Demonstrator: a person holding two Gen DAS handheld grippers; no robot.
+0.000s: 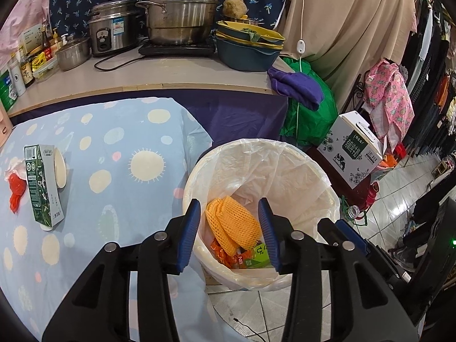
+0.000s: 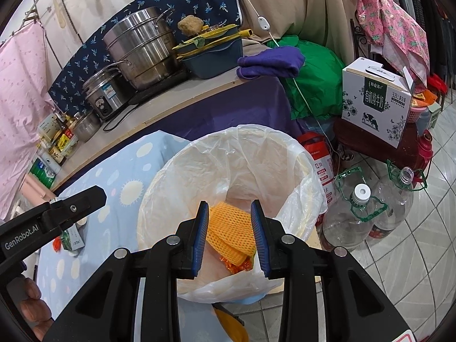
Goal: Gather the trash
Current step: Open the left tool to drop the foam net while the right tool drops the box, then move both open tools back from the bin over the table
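A white bin lined with a clear bag [image 1: 307, 171] [image 2: 182, 176] stands beside the blue spotted table [image 1: 114, 148]. Inside lie an orange foam net [image 1: 233, 223] [image 2: 228, 228], orange wrappers and a green packet [image 1: 258, 258]. My left gripper [image 1: 230, 228] is open and empty above the bin's near rim. My right gripper [image 2: 229, 228] is open and empty above the bin too. A green milk carton [image 1: 42, 185] lies on the table at the left, with a white cup [image 1: 60, 168] behind it and red plastic [image 1: 15, 191] beside it. The carton also shows in the right wrist view [image 2: 72, 238].
A counter [image 1: 159, 79] behind the table holds steel pots, a rice cooker, bottles and a blue basin. A milk box [image 2: 376, 102], large empty water bottles [image 2: 356, 216] and green and purple cloth lie right of the bin on the tiled floor.
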